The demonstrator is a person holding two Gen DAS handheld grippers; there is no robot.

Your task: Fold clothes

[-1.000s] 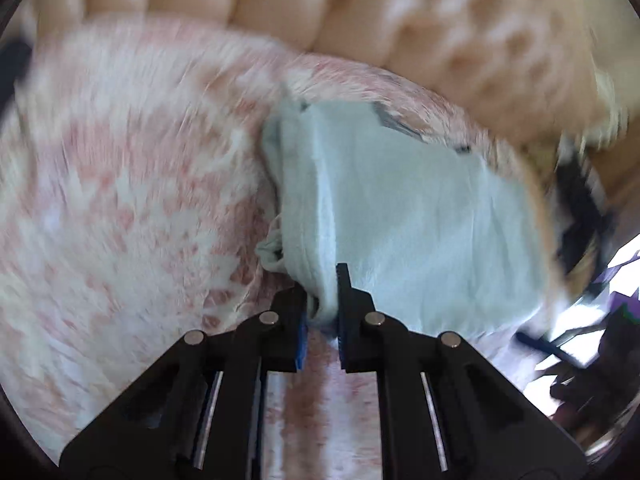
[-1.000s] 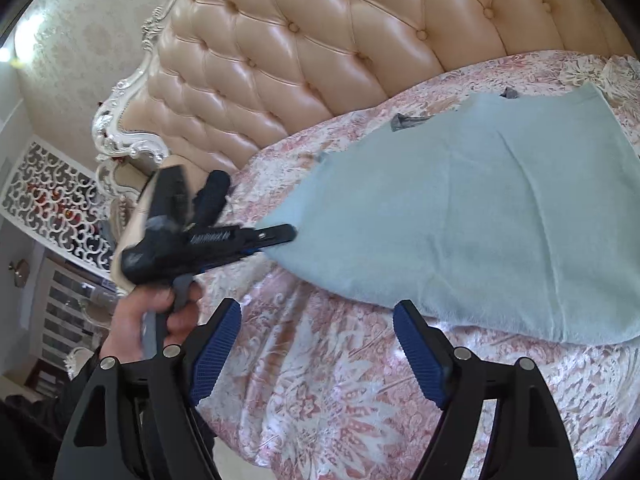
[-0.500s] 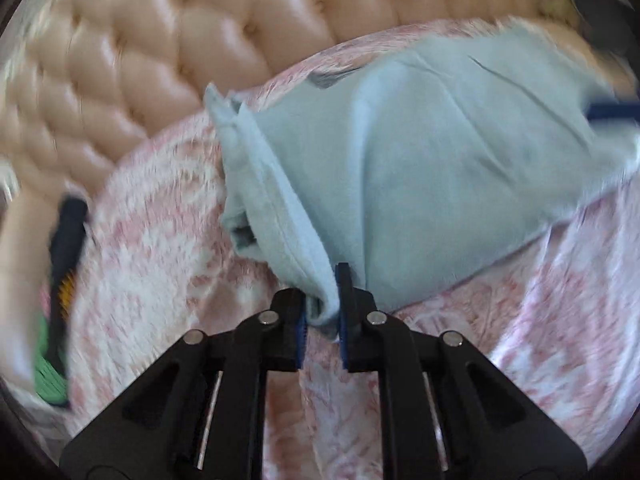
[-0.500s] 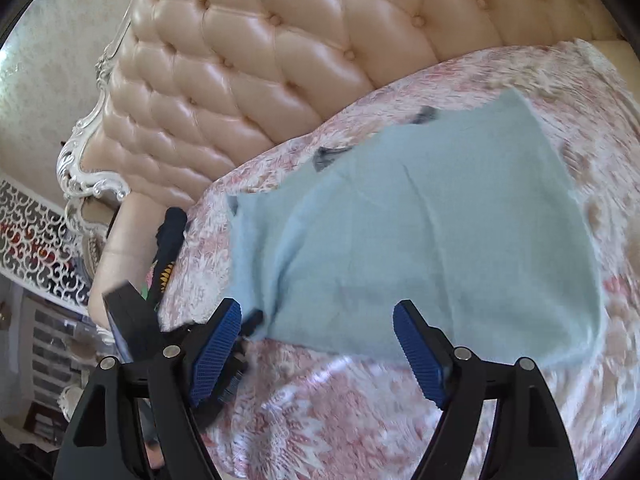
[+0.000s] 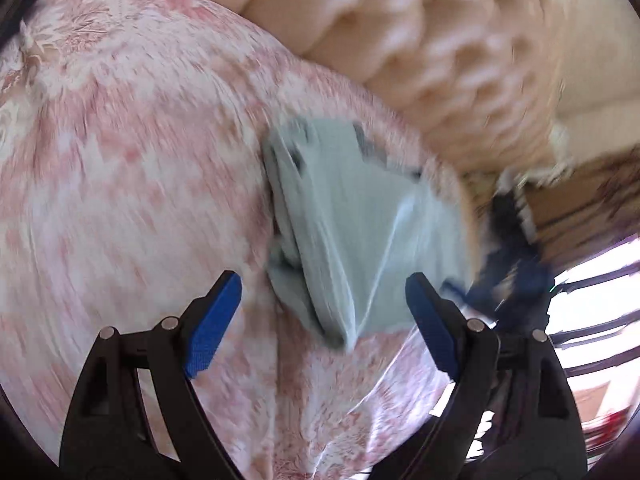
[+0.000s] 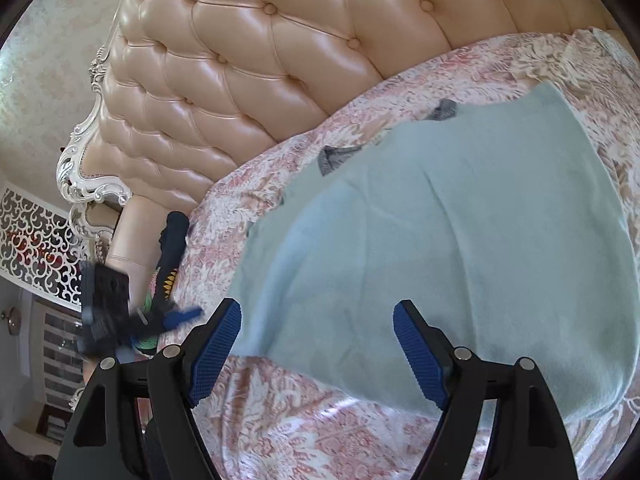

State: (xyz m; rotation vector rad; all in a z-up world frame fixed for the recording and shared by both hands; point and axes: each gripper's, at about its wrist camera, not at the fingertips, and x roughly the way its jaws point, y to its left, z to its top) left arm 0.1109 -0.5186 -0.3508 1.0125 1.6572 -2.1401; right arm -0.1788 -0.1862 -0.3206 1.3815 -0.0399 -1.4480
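A pale blue-green garment (image 6: 460, 248) lies spread flat on the pink floral bedspread (image 6: 300, 420). In the left wrist view its folded corner (image 5: 352, 216) lies rumpled on the bed. My left gripper (image 5: 323, 280) straddles that corner with its jaws opening and the pads off the cloth. My right gripper (image 6: 318, 307) stands open above the garment's near edge, with nothing pinched. The left gripper (image 6: 180, 316) shows as a blur at the bed's left edge in the right wrist view. In the left wrist view the right gripper (image 5: 512, 280) is a dark blur.
A tufted tan headboard (image 6: 280, 60) runs along the far side of the bed. A dark garment with a yellow pattern (image 6: 172, 248) hangs at the bed's left edge. A white lattice screen (image 6: 36, 240) stands beyond it. Two grey fabric bits (image 6: 332, 156) poke out at the garment's far edge.
My left gripper, shut on the garment's corner before, has opened and let it drop onto the bed, and it has swung sideways. The right gripper crept closer over the cloth.
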